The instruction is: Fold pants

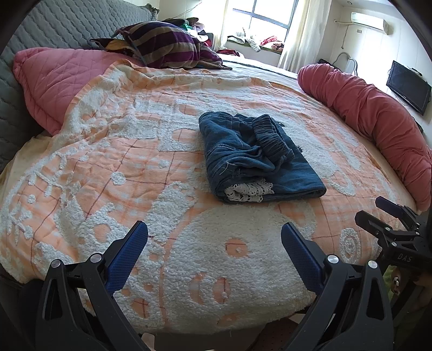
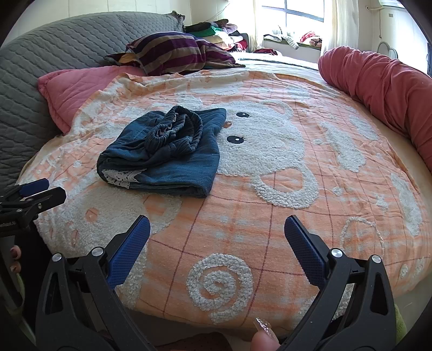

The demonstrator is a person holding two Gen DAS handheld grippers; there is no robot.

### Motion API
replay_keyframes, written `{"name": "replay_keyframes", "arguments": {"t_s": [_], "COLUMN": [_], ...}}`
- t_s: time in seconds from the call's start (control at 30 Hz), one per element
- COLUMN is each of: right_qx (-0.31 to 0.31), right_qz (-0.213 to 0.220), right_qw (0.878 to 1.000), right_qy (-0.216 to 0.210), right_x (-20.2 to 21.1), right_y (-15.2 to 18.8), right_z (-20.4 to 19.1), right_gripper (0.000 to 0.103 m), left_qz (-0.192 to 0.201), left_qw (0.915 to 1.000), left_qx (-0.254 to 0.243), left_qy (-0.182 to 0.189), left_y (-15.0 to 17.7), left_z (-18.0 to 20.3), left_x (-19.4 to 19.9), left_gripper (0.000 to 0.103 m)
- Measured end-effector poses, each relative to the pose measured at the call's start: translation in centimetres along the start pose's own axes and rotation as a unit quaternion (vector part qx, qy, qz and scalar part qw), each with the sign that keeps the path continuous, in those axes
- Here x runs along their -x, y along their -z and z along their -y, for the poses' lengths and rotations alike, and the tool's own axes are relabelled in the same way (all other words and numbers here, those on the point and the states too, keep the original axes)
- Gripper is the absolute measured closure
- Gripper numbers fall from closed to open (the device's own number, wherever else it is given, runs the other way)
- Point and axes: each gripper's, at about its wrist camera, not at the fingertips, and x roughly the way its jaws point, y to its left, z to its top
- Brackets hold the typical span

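Observation:
The dark blue denim pants lie folded in a compact bundle on the orange and white blanket, with the elastic waistband on top and white lace trim showing at the near edge. They also show in the right wrist view. My left gripper is open and empty, near the bed's front edge, well short of the pants. My right gripper is open and empty, to the right of the pants and nearer the front edge. The right gripper shows at the right edge of the left wrist view.
A pink quilted pillow and a striped pillow lie at the bed's far left. A long red bolster runs along the right side. A grey quilted headboard stands at the left. A window and clothes piles are behind.

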Motion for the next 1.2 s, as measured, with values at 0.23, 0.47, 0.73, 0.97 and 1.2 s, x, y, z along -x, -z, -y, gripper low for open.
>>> {"name": "replay_keyframes", "arguments": {"t_s": [0.23,0.47,0.73,0.97,1.2], "right_qx": [0.0,-0.002,-0.005,-0.027,-0.1], "right_qz": [-0.002,-0.004,-0.007,-0.016,-0.01], "right_qw": [1.0,1.0,1.0,0.999,0.991], "right_qy": [0.003,0.004,0.009,0.022,0.087], "right_x": [-0.1,-0.2,-0.5,-1.3,-1.7], "right_y": [0.1,0.2,0.1,-1.1,-4.3], "right_z": [0.0,0.1,0.0,2.0,12.1], "right_gripper": [0.009,0.009,0.009,0.009,0.009], "left_qz": [0.001,0.001,0.002,-0.023,-0.058], "left_qw": [1.0,1.0,1.0,0.9979,0.9858], "left_qx": [0.005,0.004,0.005,0.04,0.099], "left_qy": [0.002,0.001,-0.003,-0.044,-0.123], "left_y": [0.1,0.1,0.0,-0.8,-5.3], "left_z": [-0.3,-0.2,-0.5,-2.7,-11.7], "left_x": [0.0,0.0,-0.1,-1.7,-5.4], "left_gripper": [0.004,0.004,0.004,0.004,0.004]}}
